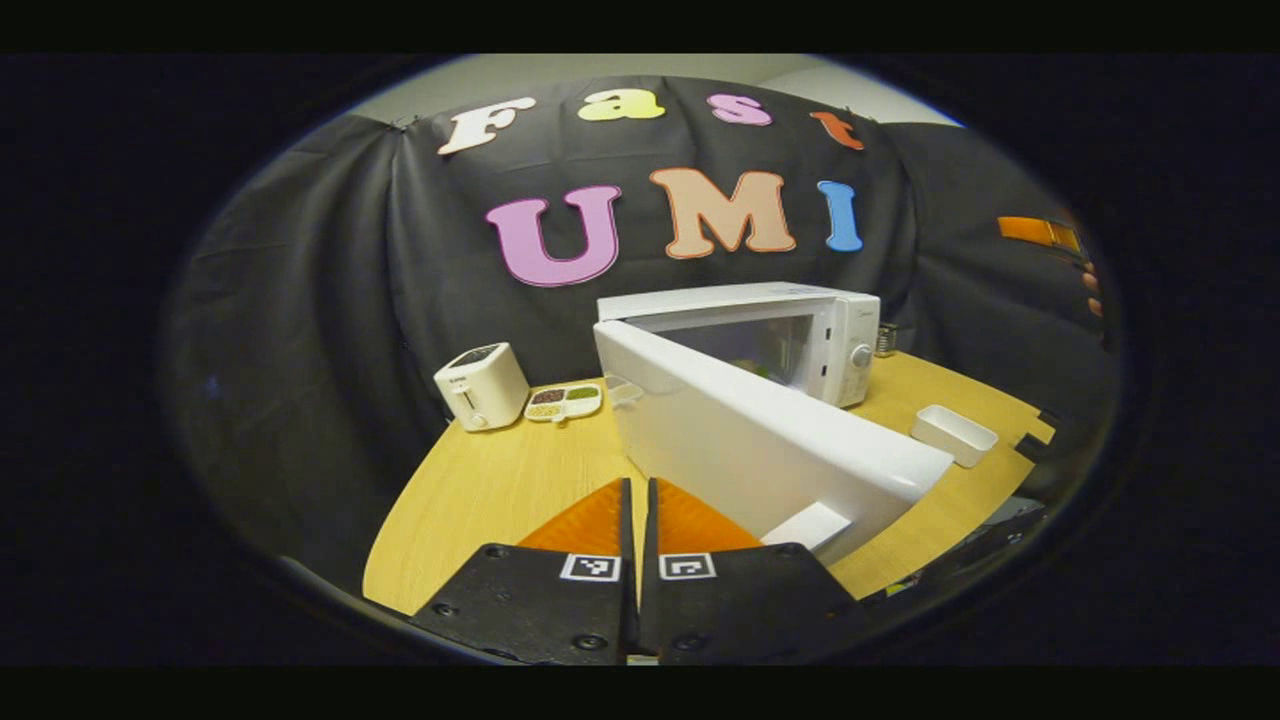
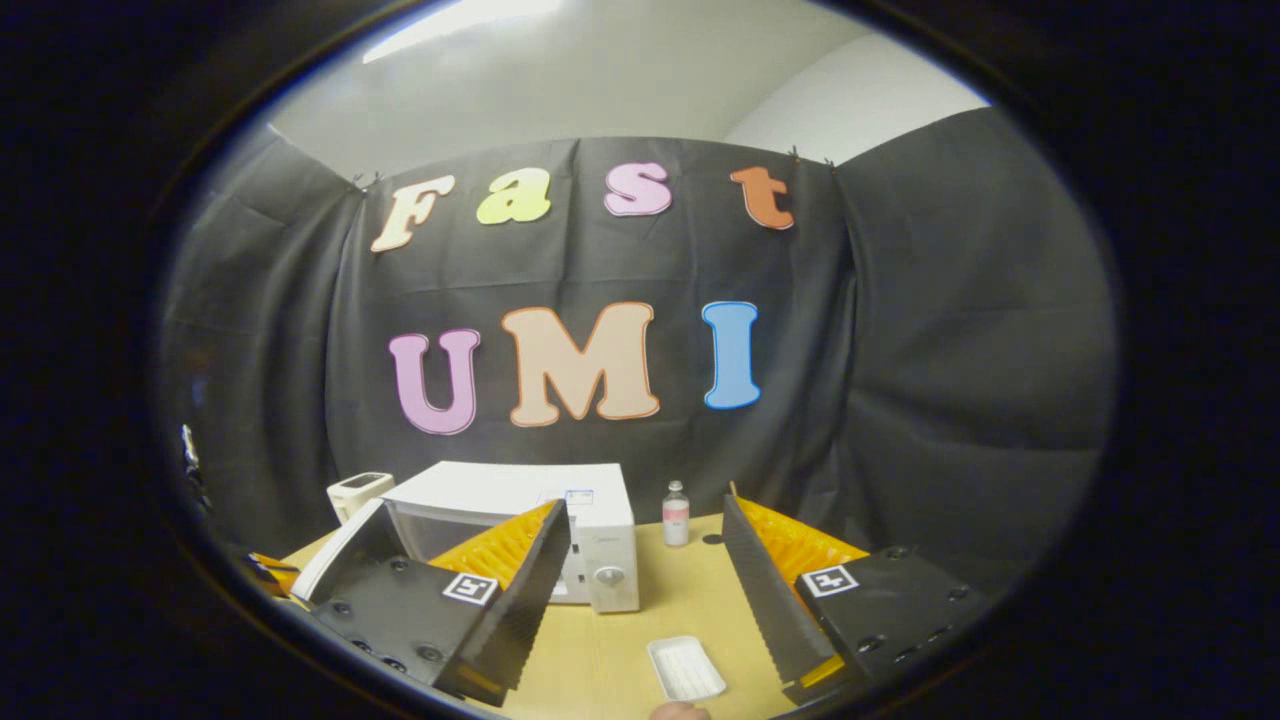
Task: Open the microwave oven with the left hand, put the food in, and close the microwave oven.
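Your microwave door (image 1: pixel 760 440) stands swung open, so loading comes next. Left tongs (image 1: pixel 636 520) are pressed narrow, holding nothing; right tongs (image 2: pixel 645 590) gape wide above the white food tray (image 2: pixel 685 668) on the near counter (image 2: pixel 620 650). Lower and pinch its rim.

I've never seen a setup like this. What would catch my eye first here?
Probably the white microwave oven on the wooden table, with its door swung wide open toward the left gripper, whose fingers sit closed together. Next, the small white tray lying on the table between the wide-open fingers of the right gripper. A white toaster stands to the left of the oven.
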Motion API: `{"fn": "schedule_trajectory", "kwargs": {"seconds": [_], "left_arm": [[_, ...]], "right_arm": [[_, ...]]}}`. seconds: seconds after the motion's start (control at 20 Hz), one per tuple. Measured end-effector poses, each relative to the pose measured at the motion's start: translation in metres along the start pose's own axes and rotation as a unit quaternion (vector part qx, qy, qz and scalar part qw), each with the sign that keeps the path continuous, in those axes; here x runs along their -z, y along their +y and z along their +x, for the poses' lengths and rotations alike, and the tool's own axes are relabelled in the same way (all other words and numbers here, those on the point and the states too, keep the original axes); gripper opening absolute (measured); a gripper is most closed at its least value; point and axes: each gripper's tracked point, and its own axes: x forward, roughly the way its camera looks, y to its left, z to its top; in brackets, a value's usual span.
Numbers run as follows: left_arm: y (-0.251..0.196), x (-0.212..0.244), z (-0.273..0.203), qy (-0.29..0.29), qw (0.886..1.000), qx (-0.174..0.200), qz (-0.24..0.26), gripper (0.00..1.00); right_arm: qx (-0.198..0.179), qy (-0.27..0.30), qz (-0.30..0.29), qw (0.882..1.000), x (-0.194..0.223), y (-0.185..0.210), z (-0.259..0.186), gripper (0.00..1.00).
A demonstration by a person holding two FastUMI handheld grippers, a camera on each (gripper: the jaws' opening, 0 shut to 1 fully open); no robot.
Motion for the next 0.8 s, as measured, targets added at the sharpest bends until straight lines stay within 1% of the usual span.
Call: {"fn": "schedule_trajectory", "kwargs": {"seconds": [0.1, 0.15, 0.2, 0.25, 0.3, 0.35, 0.4, 0.5, 0.55, 0.6, 0.65, 0.7, 0.75, 0.8], "left_arm": [[-0.008, -0.002, 0.003, -0.001, 1.0, 0.007, 0.001, 0.0], [-0.01, -0.004, 0.004, -0.004, 1.0, 0.004, 0.004, 0.0], [-0.013, -0.005, 0.007, -0.004, 1.0, 0.008, 0.006, 0.0], [-0.017, -0.006, 0.01, -0.003, 1.0, 0.015, 0.006, 0.0], [-0.021, -0.007, 0.011, -0.002, 1.0, 0.019, 0.005, 0.0], [-0.026, -0.009, 0.012, -0.005, 1.0, 0.023, 0.006, 0.0], [-0.031, -0.012, 0.015, -0.008, 1.0, 0.029, 0.007, 0.0], [-0.041, -0.019, 0.019, -0.014, 0.999, 0.037, 0.013, 0.0], [-0.046, -0.022, 0.022, -0.016, 0.999, 0.043, 0.016, 0.0], [-0.05, -0.023, 0.026, -0.016, 0.999, 0.047, 0.018, 0.0], [-0.054, -0.025, 0.029, -0.017, 0.998, 0.051, 0.017, 0.0], [-0.057, -0.025, 0.032, -0.017, 0.998, 0.051, 0.015, 0.0], [-0.061, -0.025, 0.036, -0.016, 0.998, 0.054, 0.012, 0.0], [-0.065, -0.026, 0.04, -0.012, 0.998, 0.057, 0.01, 0.0]], "right_arm": [[0.001, -0.002, -0.005, 1.0, -0.003, -0.003, 0.0, 0.94], [0.003, -0.003, -0.005, 1.0, -0.005, -0.005, 0.0, 0.94], [0.003, -0.004, -0.005, 1.0, -0.007, -0.005, 0.0, 0.87], [0.004, -0.005, -0.006, 1.0, -0.009, -0.007, 0.001, 0.94], [0.005, -0.006, -0.007, 1.0, -0.011, -0.008, 0.001, 0.87], [0.007, -0.006, -0.011, 1.0, -0.012, -0.01, 0.001, 0.87], [0.008, -0.006, -0.014, 1.0, -0.014, -0.012, 0.001, 0.94], [0.012, -0.009, -0.014, 1.0, -0.018, -0.017, 0.0, 0.94], [0.016, -0.01, -0.013, 1.0, -0.018, -0.02, -0.001, 0.87], [0.019, -0.009, -0.013, 1.0, -0.018, -0.024, -0.002, 0.87], [0.021, -0.008, -0.014, 1.0, -0.017, -0.027, -0.004, 0.94], [0.023, -0.007, -0.016, 1.0, -0.016, -0.029, -0.004, 0.87], [0.027, -0.007, -0.018, 0.999, -0.016, -0.033, -0.005, 0.94], [0.029, -0.009, -0.019, 0.999, -0.019, -0.036, -0.006, 0.94]]}}
